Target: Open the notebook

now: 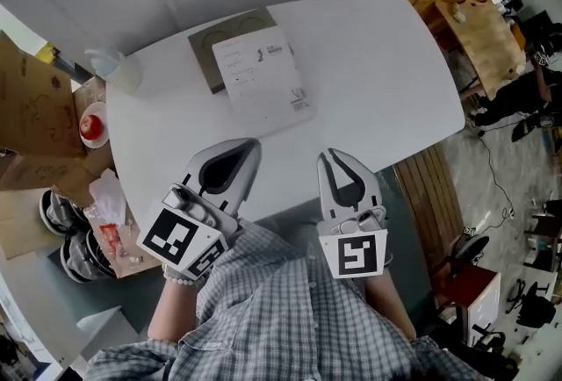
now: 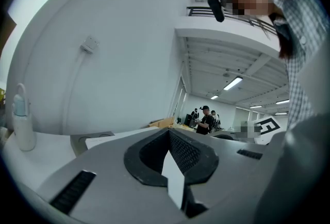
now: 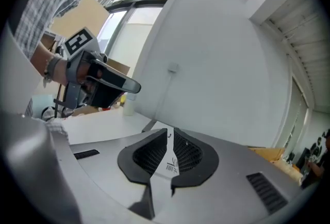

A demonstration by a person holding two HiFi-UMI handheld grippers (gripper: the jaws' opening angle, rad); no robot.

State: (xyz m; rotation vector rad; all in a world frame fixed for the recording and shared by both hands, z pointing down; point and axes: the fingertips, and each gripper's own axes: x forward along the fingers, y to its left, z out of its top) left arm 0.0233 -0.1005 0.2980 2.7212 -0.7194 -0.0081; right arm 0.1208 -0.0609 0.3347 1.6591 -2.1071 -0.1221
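I am holding left gripper (image 1: 249, 146) and right gripper (image 1: 339, 156) pressed together, empty. Jaws so tight are risking shoving the upper-centre notebook (image 1: 263, 77) away.

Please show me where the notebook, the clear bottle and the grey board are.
notebook (image 1: 263, 76), head view, middle of its white cover.
clear bottle (image 1: 121, 70), head view, on its body.
grey board (image 1: 215, 46), head view, bare part left of the notebook.

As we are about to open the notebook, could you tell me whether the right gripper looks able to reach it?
Probably yes: only bare table lies between the right gripper and the notebook, lying flat ahead and to its left. Its jaws are shut, empty.
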